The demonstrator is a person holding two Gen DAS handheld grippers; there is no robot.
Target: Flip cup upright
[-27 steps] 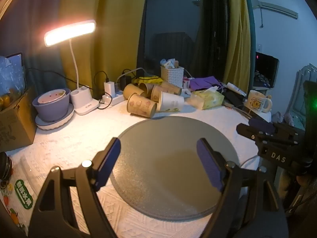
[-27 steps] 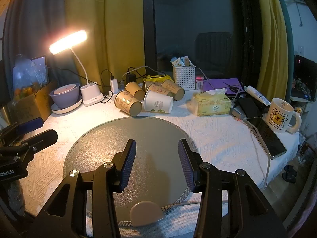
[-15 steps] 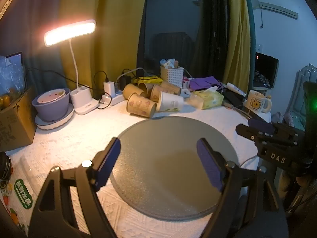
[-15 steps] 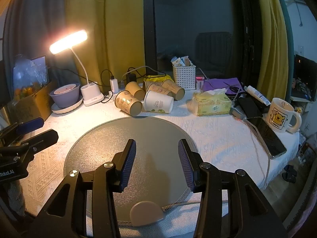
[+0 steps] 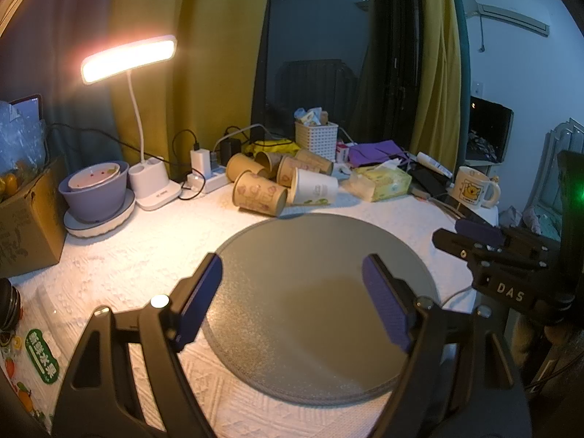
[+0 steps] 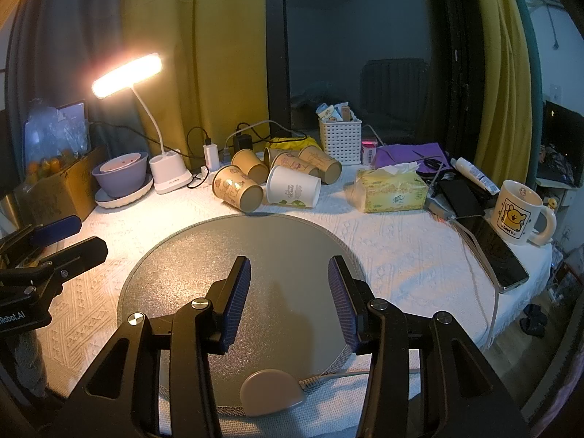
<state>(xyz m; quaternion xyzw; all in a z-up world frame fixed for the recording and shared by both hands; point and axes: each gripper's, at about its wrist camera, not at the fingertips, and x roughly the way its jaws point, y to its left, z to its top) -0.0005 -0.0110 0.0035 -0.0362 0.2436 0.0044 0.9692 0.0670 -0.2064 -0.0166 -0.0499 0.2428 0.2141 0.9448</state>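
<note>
Several paper cups lie on their sides at the back of the table: a brown printed cup (image 5: 260, 198) (image 6: 238, 192), a white cup (image 5: 314, 191) (image 6: 293, 191), and more brown cups (image 5: 292, 166) (image 6: 303, 162) behind them. A round grey mat (image 5: 321, 303) (image 6: 233, 255) lies in front of them. My left gripper (image 5: 292, 295) is open and empty above the mat, well short of the cups. My right gripper (image 6: 289, 294) is open and empty above the mat too. Each gripper shows at the side in the other's view (image 5: 474, 241) (image 6: 54, 237).
A lit desk lamp (image 5: 127, 56), a purple bowl on a plate (image 5: 95, 189), a cardboard box (image 5: 25, 219), a power strip (image 5: 204, 179), a white basket (image 6: 340, 140), a tissue pack (image 6: 392, 191), a phone (image 6: 496, 255) and a mug (image 6: 518, 211) ring the mat.
</note>
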